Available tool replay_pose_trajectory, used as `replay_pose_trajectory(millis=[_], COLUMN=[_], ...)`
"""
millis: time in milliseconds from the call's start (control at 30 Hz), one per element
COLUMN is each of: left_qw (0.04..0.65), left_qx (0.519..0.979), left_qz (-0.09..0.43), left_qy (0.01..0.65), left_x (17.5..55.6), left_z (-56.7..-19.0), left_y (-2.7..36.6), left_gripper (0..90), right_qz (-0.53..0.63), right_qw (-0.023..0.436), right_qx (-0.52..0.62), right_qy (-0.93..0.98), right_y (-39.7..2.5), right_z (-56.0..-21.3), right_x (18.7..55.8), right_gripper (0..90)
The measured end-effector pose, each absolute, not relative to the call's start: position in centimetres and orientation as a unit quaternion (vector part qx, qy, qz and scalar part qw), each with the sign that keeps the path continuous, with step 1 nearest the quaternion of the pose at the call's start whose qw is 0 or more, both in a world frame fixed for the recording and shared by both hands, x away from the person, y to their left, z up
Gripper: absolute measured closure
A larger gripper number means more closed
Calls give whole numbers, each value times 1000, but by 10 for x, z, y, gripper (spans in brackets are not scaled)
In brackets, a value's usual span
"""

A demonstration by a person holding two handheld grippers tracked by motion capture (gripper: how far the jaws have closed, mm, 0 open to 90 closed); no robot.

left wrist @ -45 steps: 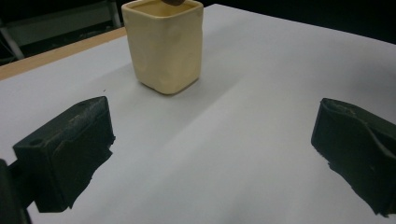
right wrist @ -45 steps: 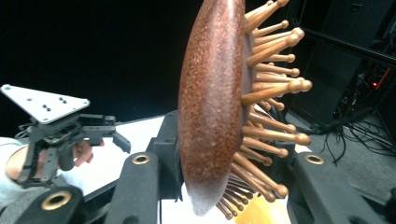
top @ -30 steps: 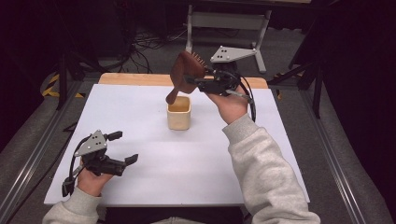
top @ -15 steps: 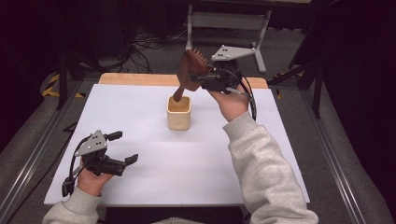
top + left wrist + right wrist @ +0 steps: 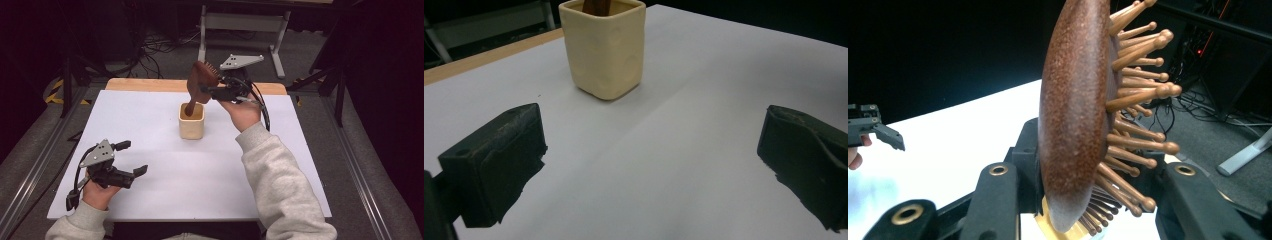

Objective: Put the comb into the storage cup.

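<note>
My right claw (image 5: 207,91) squeezes the brown hairbrush (image 5: 201,80) near the top middle of the frame, its handle already inside the yellow cup (image 5: 191,122). I should lower it slowly and straight. My left claw (image 5: 131,157) waits open, lower left.

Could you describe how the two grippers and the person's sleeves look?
Both the left gripper and the right gripper are black, each topped with a grey three-cornered plate and trailing a black cable. The jaws are blocky and matte black; brass-coloured rivets show in the right gripper view. The sleeves are light grey.
</note>
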State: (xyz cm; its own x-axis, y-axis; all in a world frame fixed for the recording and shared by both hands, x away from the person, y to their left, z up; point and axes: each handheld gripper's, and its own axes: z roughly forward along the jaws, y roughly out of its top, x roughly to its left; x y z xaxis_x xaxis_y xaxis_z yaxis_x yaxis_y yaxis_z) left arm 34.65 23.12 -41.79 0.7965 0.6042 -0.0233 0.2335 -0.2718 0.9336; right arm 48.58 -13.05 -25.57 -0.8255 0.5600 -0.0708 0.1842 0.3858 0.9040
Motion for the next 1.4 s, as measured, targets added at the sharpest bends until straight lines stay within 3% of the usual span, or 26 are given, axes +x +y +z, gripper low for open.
replay_pose_trajectory(millis=[1400], left_qw=[541], left_qx=[779], left_qz=[167], left_qy=[270], left_x=[348], left_z=[-420], left_y=[231], left_gripper=[1], right_qz=[458], right_qw=[122], right_qx=[262], right_qy=[841], right_y=[-120], right_z=[-302], right_x=[503], right_gripper=[558])
